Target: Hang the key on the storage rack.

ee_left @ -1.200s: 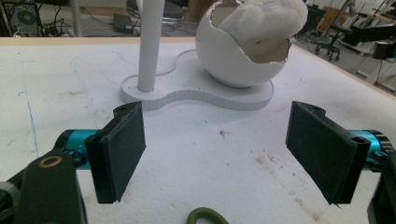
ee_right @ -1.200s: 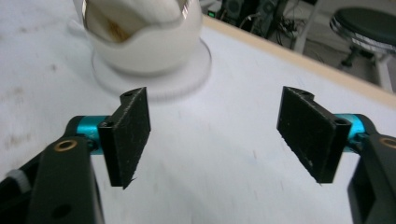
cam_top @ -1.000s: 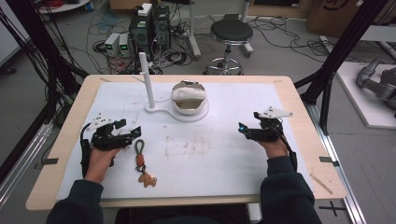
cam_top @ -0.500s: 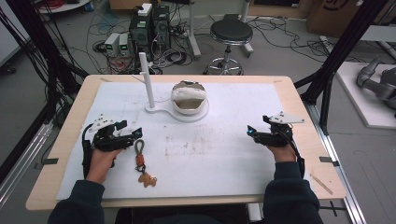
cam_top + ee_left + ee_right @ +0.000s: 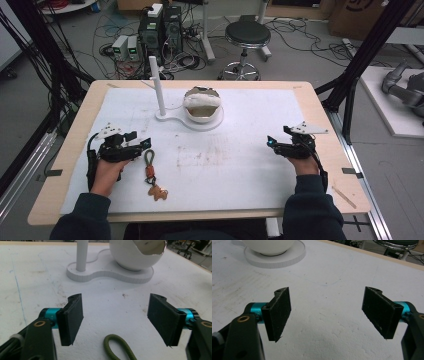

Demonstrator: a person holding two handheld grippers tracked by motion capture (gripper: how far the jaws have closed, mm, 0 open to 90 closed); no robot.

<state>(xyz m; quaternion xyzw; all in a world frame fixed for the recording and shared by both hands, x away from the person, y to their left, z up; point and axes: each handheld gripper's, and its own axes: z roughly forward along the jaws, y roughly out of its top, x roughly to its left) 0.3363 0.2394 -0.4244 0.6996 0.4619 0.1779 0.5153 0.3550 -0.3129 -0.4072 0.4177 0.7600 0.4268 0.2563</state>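
1. Our left gripper [image 5: 142, 144] rests at the near left of the table [image 5: 320, 107], jaws spread wide and gripping nothing; we judge it is poised there because the keychain [image 5: 152, 177] lies just to its right, the green cord loop [image 5: 117, 347] showing just below the gap between its jaws.
2. The white stand [image 5: 192, 112] with its upright post [image 5: 156, 82] and broken-edged bowl [image 5: 202, 104] sits far centre, well apart from both hands.
3. Our right gripper [image 5: 271, 142] hovers at the near right, released, over bare table, likely in reserve.
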